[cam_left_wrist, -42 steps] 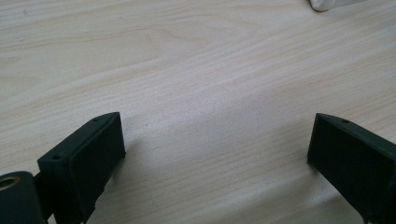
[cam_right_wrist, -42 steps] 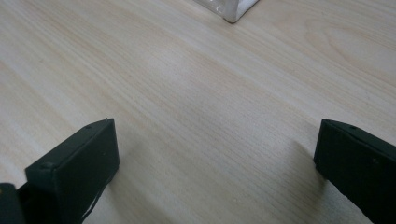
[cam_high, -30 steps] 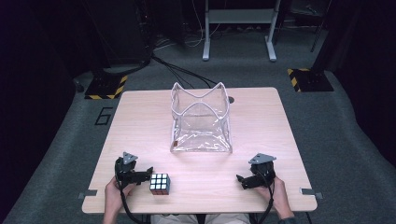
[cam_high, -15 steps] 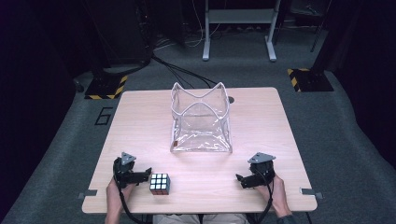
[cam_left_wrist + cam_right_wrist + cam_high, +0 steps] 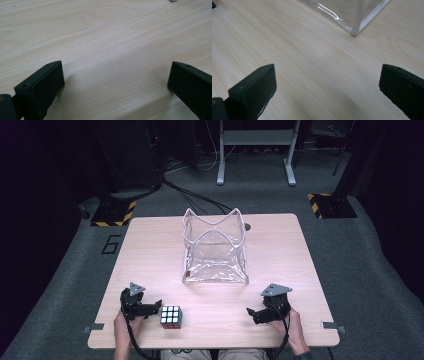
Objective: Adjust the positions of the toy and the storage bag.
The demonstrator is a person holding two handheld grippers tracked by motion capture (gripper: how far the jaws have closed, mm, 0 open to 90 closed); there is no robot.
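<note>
A colourful puzzle cube (image 5: 171, 316) sits on the wooden table (image 5: 280, 255) near its front edge, left of centre. My left gripper (image 5: 155, 307) rests just left of the cube, open, its jaws spread wide over bare wood (image 5: 115, 75). My right gripper (image 5: 251, 314) lies at the front right, open as well, jaws pointing left with nothing between them (image 5: 327, 75). A clear plastic bag (image 5: 215, 250) stands upright in the table's middle, its mouth open; its near corner (image 5: 354, 22) shows ahead of my right jaws.
A small dark brown piece (image 5: 186, 275) lies by the bag's front left corner. Clips (image 5: 94, 327) sit on the table's front edge. Beyond the table are grey floor, cables and a metal stand (image 5: 255, 150).
</note>
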